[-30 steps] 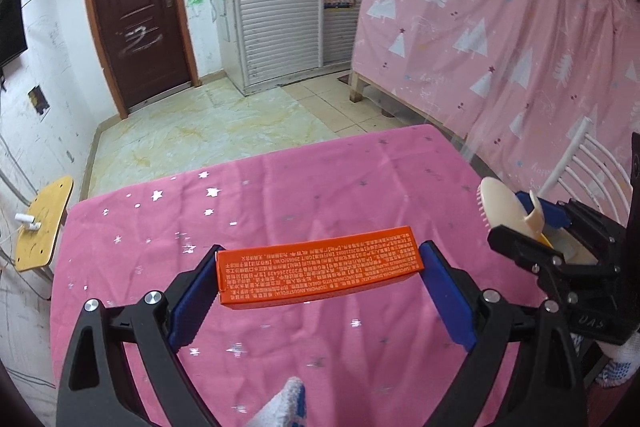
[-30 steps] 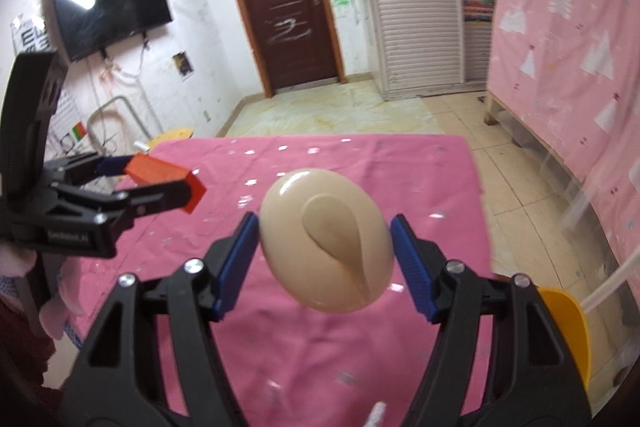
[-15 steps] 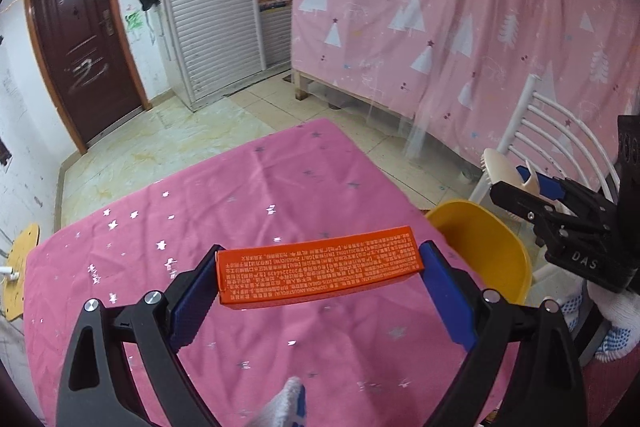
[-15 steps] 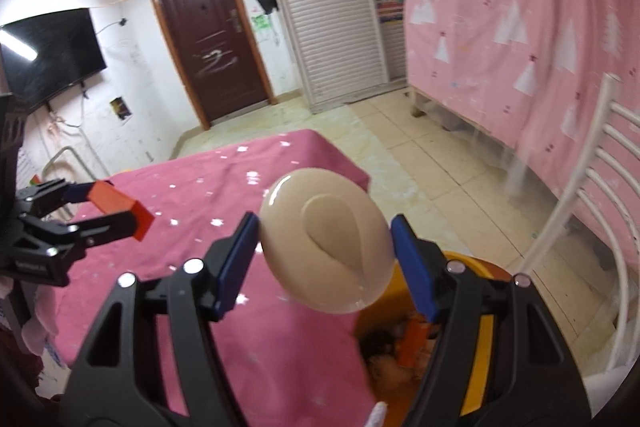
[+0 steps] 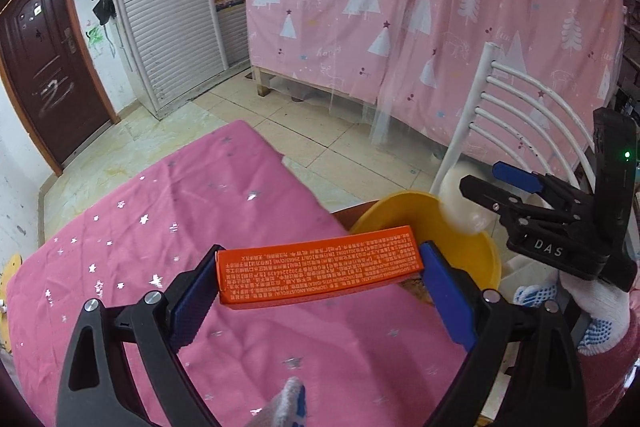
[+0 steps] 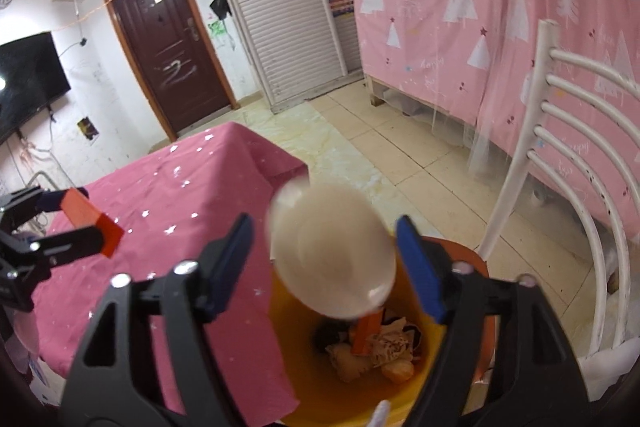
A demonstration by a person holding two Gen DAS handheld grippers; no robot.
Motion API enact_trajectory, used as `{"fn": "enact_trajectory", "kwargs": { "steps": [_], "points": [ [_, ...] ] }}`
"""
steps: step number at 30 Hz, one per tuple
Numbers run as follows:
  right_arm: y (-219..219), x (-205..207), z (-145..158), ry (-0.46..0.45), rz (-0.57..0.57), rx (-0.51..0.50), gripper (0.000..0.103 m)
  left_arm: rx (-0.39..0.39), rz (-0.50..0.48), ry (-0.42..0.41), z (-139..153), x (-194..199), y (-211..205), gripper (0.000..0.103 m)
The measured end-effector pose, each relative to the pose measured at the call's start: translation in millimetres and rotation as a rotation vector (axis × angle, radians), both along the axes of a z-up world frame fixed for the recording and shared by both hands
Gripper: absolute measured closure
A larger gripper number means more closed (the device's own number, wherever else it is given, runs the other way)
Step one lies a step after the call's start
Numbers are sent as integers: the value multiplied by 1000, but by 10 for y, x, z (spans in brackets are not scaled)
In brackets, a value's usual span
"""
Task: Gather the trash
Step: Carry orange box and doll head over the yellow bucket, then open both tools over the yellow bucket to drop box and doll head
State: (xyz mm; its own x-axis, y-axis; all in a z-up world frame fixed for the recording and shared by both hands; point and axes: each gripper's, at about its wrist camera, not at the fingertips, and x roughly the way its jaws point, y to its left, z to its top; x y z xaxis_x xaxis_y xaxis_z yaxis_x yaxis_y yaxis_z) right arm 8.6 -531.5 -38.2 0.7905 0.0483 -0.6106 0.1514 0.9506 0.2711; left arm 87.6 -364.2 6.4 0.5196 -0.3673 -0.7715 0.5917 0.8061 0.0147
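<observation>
My left gripper (image 5: 320, 263) is shut on a long orange box (image 5: 320, 275), one pad on each end, over the pink table's right edge next to a yellow bin (image 5: 400, 211). In the right wrist view the same orange box (image 6: 86, 215) and the left gripper (image 6: 92, 223) show at far left. The jaws of my right gripper (image 6: 324, 227) are opening above the yellow bin (image 6: 280, 307). A blurred beige rounded lid (image 6: 332, 255) hangs loose between them, with a gap at each pad. From the left wrist the right gripper (image 5: 480, 179) and the beige lid (image 5: 460, 207) hover at the bin's far rim.
Crumpled paper and other scraps (image 6: 380, 347) lie in the bin. A white slatted chair (image 6: 560, 147) stands just right of it. The table with the starred pink cloth (image 5: 200, 227) fills the left. A pink curtain (image 5: 440, 7) hangs behind, with tiled floor (image 6: 400, 147) between. A white-gloved hand (image 5: 592, 299) holds the right gripper.
Both grippers swung from over the table to the yellow bin at its right edge. The right jaws widened and the beige lid came loose between them. The orange box stayed clamped.
</observation>
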Motion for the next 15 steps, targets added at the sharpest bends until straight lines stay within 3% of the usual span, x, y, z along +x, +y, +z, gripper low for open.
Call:
{"fn": "enact_trajectory", "kwargs": {
  "steps": [15],
  "points": [
    [-600,-359,116,-126,-122,135,27,-86,-128,16,-129,-142,-687,16]
  ]
}}
